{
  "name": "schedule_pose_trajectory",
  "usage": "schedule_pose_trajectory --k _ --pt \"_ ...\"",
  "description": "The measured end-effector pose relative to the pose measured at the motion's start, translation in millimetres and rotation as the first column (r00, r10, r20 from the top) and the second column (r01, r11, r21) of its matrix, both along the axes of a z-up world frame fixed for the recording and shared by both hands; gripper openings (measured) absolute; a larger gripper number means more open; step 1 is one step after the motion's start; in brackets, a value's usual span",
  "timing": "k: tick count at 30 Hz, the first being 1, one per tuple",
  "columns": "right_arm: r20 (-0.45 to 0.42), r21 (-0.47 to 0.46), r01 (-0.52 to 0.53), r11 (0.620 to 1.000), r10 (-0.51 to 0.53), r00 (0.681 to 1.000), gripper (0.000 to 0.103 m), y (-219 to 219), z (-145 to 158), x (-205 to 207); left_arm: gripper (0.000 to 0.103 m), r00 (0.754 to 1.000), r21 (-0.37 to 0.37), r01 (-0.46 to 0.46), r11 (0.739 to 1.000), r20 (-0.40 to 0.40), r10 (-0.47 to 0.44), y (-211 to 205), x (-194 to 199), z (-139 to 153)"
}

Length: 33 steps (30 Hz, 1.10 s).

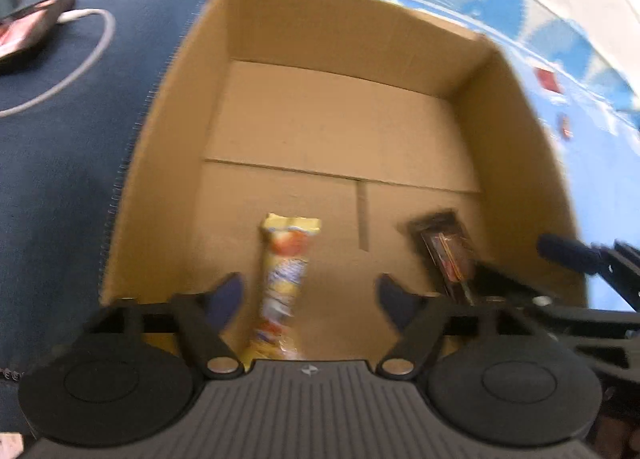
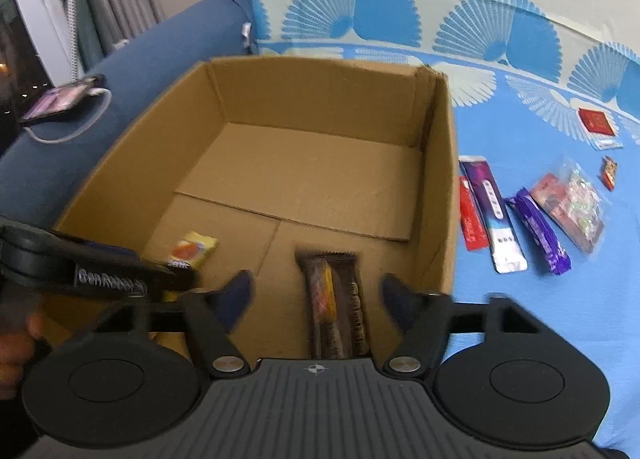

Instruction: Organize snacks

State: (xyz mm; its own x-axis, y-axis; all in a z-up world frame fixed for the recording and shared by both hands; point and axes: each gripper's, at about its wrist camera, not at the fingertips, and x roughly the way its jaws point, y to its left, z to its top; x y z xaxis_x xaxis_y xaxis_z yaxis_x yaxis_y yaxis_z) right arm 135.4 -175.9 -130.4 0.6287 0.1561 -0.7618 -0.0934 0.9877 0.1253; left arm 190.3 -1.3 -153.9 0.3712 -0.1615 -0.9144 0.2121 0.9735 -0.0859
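Both my tongs, left [image 1: 310, 295] and right [image 2: 316, 293], gape released; I lift straight clear, leaving yellow bar [image 1: 284, 279] and brown bar [image 2: 338, 299] flat in the box [image 2: 436, 187].

Each matte black plastic handheld gripper [image 1: 310, 293] is showing a ribbed grey housing with a small compass-like emblem, flanked by two round black discs. Silver pivot screws [image 2: 229, 363] are anchoring the angled black finger arms, which are ending in dark blue padded fingertips [image 2: 240, 291]. Raised grey lettering is running along the side of the left black plastic gripper [image 2: 108, 279].
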Motion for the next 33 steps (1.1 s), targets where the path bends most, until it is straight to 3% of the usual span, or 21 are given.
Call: schedule_pose_trajectory --k 2,3,6,9,17,25,33 --pt "0.021 -0.027 0.014 1.000 -0.014 1.000 0.088 0 8 -6 0.092 1.000 0.022 0.005 1.000 0.016 -0.005 -3 -8 5" --pt "0.018 -0.031 0.012 0.999 -0.011 1.000 0.088 -1 12 -9 0.103 1.000 0.040 0.002 0.999 0.026 -0.003 -4 -15 9" --pt "0.021 -0.016 0.034 0.999 -0.034 0.999 0.090 -8 28 -28 0.103 0.995 0.077 -0.034 0.996 0.101 0.026 -1 -39 25" --pt "0.036 -0.028 0.046 0.999 -0.045 0.998 0.091 -10 41 -54 0.103 0.993 0.095 -0.033 0.995 0.115 0.021 2 -63 41" --pt "0.088 -0.052 0.006 0.999 -0.001 0.996 0.095 8 59 -127 0.103 0.979 0.059 -0.157 0.986 0.141 0.147 11 -136 69" --pt "0.207 -0.062 -0.015 0.998 0.028 0.978 0.100 13 81 -166 0.103 0.964 0.059 -0.156 0.986 0.226 0.139 3 -170 93" --pt "0.270 -0.040 0.019 0.999 -0.007 0.963 0.101 4 91 -193 0.103 0.955 0.070 -0.127 0.989 0.277 0.103 -8 -191 105"
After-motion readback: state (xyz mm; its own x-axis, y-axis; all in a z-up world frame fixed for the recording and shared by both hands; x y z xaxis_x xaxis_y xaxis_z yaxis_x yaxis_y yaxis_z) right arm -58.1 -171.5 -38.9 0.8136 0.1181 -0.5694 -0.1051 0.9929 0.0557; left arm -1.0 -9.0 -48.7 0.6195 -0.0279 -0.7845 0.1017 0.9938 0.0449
